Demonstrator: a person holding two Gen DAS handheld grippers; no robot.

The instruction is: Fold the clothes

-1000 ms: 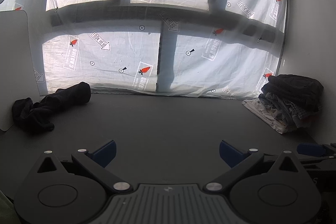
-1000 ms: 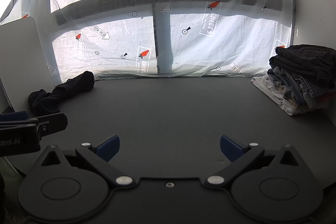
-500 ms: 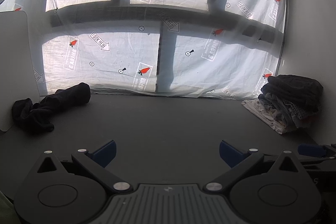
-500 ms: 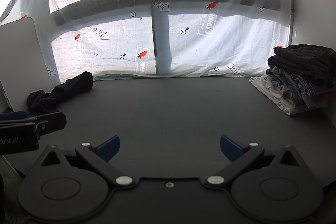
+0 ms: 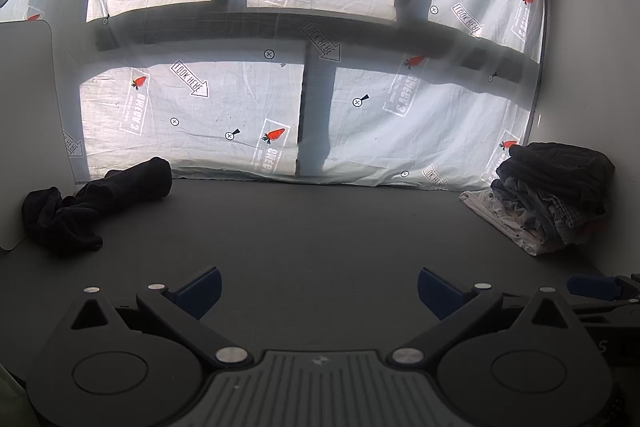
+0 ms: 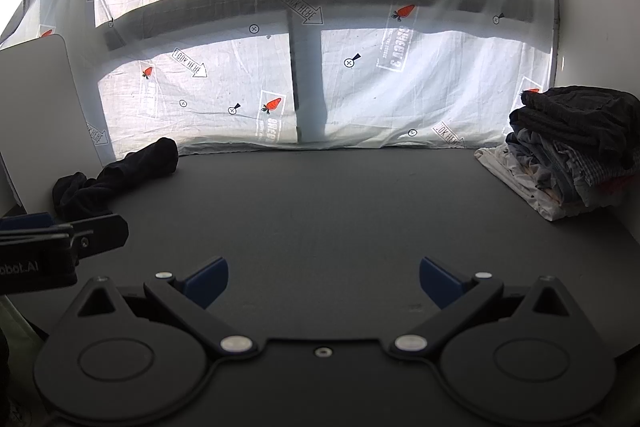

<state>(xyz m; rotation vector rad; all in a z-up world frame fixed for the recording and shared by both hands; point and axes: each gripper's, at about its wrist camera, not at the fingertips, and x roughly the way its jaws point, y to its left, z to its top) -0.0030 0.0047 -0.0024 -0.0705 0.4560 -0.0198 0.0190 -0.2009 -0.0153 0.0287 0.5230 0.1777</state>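
Left gripper (image 5: 318, 289) is seen over the near edge of a dark table (image 5: 320, 227), jaws spread wide, nothing held between the blue fingertips (image 5: 200, 289). Right gripper (image 6: 324, 281) is held alongside in like manner, jaws wide and empty, blue fingertips (image 6: 208, 279) clear of any cloth. Part of the left gripper is visible at the left edge of the right wrist view, and part of the right gripper at the right edge of the left wrist view.

A crumpled dark garment (image 5: 92, 203) is found at the far left of the table, one end rolled and lying close to the back sheet, the other bunched against a white board (image 5: 28, 115) that stands upright at the table's left side. It is well apart from both grippers and is not flattened.

A stack (image 6: 572, 155) of folded clothes is noted at the far right, against the wall: a dark piece on top, grey and checked pieces beneath, a white piece at the bottom spreading onto the table.

The centre of the table between garment and stack is bare. Behind the table a white printed sheet (image 5: 224, 107) with carrots and arrows is hung over a window, backlit
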